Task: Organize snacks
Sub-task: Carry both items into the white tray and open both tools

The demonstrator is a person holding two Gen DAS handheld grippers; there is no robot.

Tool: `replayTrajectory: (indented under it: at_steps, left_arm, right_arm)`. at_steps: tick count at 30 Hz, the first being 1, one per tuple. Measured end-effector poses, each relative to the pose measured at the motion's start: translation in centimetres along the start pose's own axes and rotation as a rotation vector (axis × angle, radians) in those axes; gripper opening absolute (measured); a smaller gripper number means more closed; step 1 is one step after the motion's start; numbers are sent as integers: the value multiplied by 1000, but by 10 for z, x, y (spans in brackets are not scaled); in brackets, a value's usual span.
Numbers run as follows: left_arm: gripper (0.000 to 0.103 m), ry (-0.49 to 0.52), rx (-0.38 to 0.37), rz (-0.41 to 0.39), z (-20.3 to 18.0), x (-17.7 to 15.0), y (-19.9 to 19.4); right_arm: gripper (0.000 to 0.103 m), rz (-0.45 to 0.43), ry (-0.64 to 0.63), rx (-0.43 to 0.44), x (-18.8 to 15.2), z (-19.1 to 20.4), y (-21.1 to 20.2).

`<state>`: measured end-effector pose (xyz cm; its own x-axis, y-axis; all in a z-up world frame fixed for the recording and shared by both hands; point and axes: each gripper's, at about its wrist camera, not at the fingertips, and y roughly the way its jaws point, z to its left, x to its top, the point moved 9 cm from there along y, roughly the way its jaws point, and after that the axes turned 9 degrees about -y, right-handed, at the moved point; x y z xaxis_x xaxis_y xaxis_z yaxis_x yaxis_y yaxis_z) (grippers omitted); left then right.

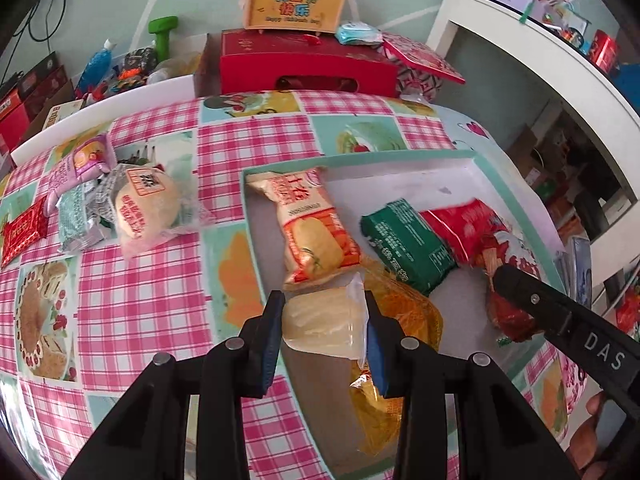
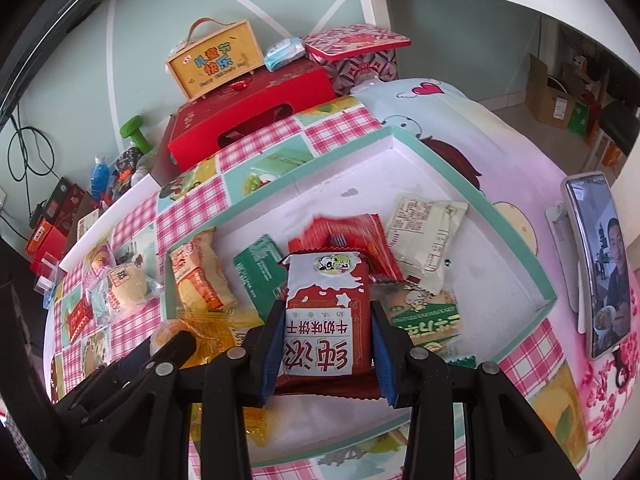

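Task stage: sorting is in the middle, I judge; several snacks are already in the tray, others wait on the tablecloth.
Left gripper (image 1: 325, 322): its jaws are clamped on a pale yellow jelly cup (image 1: 320, 326), held at the lower centre of the left wrist view, over the near edge of the tray.
Right gripper (image 2: 326, 334): its jaws are clamped on both sides of a red milk biscuit pack (image 2: 326, 320), at the lower centre of the right wrist view, above the tray.
Tray (image 1: 516, 204): a shallow box with a white floor and mint-green rim, in the centre and right of the left wrist view.
Done, in the tray: an orange-and-cream bread pack (image 1: 314, 224), a green pack (image 1: 408, 244), a red pack (image 1: 476, 232), a yellow-orange wrapper (image 1: 400, 312); the right wrist view shows also a cream pack (image 2: 430, 236) toward the far side.
Left to do: a small group at the left of the left wrist view lies outside the tray: a round bun in clear wrap (image 1: 146, 208), a pink pack (image 1: 82, 162), a silver-green pack (image 1: 78, 218), a small red pack (image 1: 22, 234).
Next, as I judge: both held snacks must be set down in the tray, then the group on the cloth is collected.
Not clear: whether the packs in the tray follow any order.
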<state>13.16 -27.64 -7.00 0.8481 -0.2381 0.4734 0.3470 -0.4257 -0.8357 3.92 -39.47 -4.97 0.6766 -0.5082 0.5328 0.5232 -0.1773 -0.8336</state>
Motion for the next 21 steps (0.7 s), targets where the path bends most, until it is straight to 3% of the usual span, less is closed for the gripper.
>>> replayTrajectory:
  at_steps: [5, 10, 14, 21]
  left_arm:
    - [38, 22, -21, 58, -16, -15, 13]
    - [39, 7, -17, 59, -18, -16, 13]
    - [62, -15, -19, 48, -12, -11, 5]
    - [64, -26, -14, 27, -7, -1, -10]
  right_arm:
    - [42, 8, 7, 5, -2, -2, 2]
    - [42, 11, 18, -2, -3, -5, 3]
    - [44, 6, 33, 1, -2, -9, 2]
    - [44, -2, 29, -2, -1, -8, -1]
